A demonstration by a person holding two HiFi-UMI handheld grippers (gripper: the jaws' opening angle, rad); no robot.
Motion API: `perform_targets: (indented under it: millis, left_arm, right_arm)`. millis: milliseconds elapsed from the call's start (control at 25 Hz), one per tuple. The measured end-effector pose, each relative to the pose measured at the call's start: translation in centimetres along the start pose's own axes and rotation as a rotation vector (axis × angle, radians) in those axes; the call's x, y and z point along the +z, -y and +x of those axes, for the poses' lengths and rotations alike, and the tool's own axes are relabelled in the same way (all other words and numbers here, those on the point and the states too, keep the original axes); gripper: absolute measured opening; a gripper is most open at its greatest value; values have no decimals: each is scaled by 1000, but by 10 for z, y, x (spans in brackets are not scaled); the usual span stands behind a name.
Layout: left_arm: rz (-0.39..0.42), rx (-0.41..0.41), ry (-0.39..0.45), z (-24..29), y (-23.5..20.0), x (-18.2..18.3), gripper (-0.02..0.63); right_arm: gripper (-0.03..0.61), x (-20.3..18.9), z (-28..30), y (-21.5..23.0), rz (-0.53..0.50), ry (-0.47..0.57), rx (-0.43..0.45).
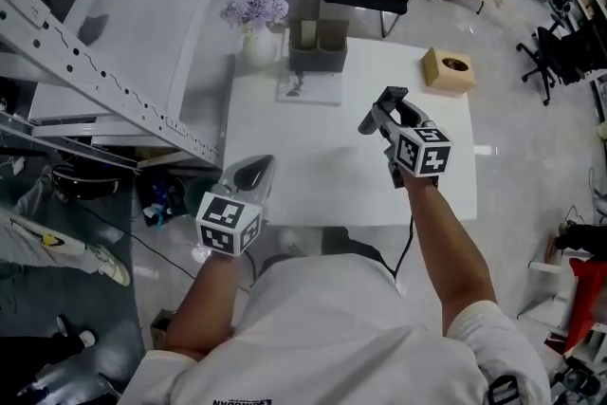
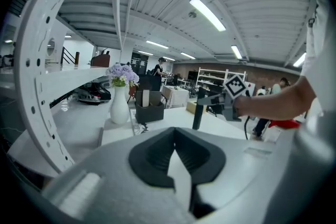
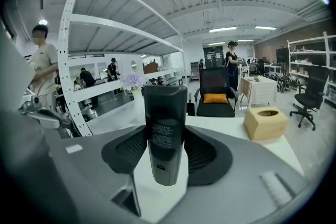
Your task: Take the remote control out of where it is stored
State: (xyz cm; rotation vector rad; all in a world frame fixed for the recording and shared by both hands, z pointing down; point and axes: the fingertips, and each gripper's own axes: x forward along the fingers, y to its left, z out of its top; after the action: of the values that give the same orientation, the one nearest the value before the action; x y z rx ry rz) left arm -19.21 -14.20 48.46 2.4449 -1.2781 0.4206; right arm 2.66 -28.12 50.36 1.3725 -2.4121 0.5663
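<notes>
The removal itself is judged to be essentially done: the remote control (image 3: pixel 165 134) is seen clamped between the pads of the right gripper (image 3: pixel 167 152), standing upright between them with its labelled back turned to that gripper's camera and its upper end rising well above the jaws. From the head view, the remote control (image 1: pixel 382 111) is carried in the air over the right half of the white table (image 1: pixel 285 175), well apart from the dark grey holder (image 1: pixel 318 52) at the table's far edge, which is taken to be the storage place; no part of the remote is seen inside it. The holder is flanked by a vase of purple flowers (image 1: pixel 256 24) on its left, and a wooden tissue box (image 1: pixel 448 69) is seen near the far right corner. The left gripper (image 1: pixel 248 174) is held low at the table's near left edge, and in its own view its jaws are drawn together at the tips with nothing between them. What is left, if anything, is judged to be only the setting down or handing over of the remote, since the task sentence asks for no more than its removal.
</notes>
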Motion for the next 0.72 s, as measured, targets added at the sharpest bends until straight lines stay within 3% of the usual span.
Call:
perform_targets:
  millis: [360,720]
  left_arm:
    - [19,-38,-9,9,10,-3,0]
    - [33,-54,-14,19,16,1,0]
  right_arm:
    - [225,-80,-45,7,51,-132,-37]
    - [225,-111,-59,9,103,-193,-51]
